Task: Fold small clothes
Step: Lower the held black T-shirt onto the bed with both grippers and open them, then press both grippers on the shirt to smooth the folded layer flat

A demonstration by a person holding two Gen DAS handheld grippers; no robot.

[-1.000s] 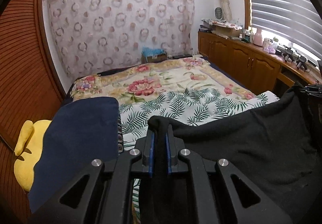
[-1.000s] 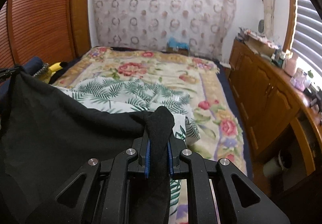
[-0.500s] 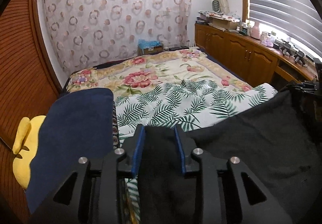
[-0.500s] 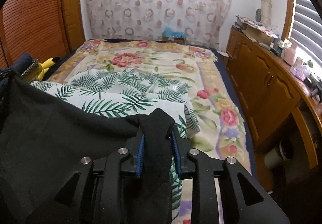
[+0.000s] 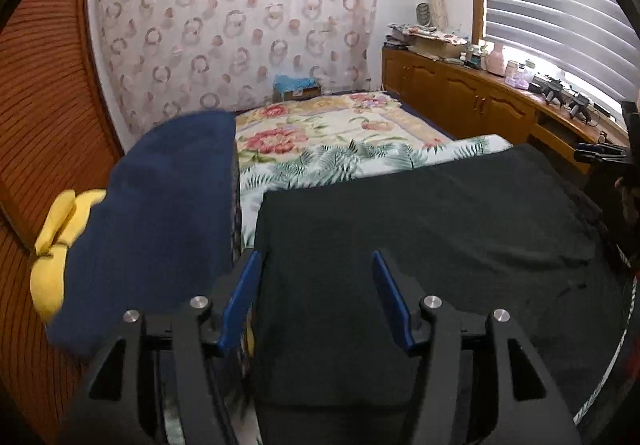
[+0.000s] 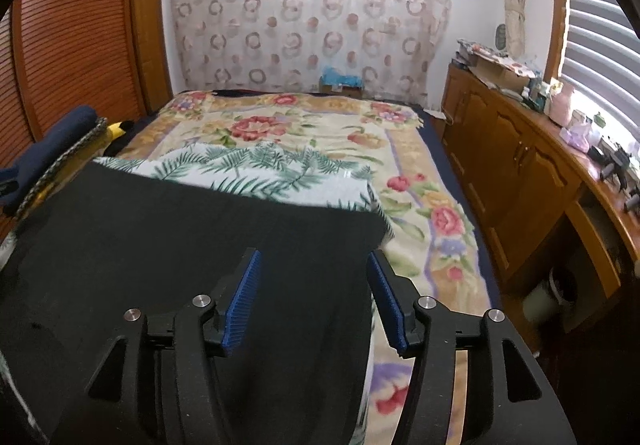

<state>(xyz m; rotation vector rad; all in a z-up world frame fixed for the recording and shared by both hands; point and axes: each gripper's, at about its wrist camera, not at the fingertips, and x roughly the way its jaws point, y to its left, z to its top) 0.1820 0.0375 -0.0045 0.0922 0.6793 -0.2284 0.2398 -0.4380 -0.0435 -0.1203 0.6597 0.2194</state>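
1. Only one container shows plainly: a small cardboard box [image 5: 297, 89] at the far end of the bed, against the patterned curtain [image 5: 232, 33], with crumpled blue material heaped in it; what that material is cannot be told.
2. Along the right side, a long wooden cabinet [image 6: 516, 149] carries clutter on its top: an open carton, a pink bottle [image 5: 497, 61], small jars and dark gadgets under the slatted window blind [image 5: 560, 5].
3. Across the bed [image 6: 416, 173] lies a floral blanket, and over its near part a white sheet printed with green palm leaves [image 6: 256, 173].
4. Flat on that leaf sheet, at the near edge of the bed, lies the black garment [image 5: 420, 229], its far edge straight and its corners squared.
5. Left of it sits a folded navy garment [image 5: 160, 213], stacked higher than the black one, with a yellow plush toy [image 5: 54, 257] wedged between it and the louvred wooden wall [image 5: 44, 117].
6. Low over the garment's left end, the left gripper [image 5: 316, 295] points downward; its blue pads are parting, black cloth lies beneath the gap, and neither pad presses on it.
7. Likewise the right gripper [image 6: 314, 295] hovers tilted down above the garment's right end, jaws opening, cloth under them but not clamped.
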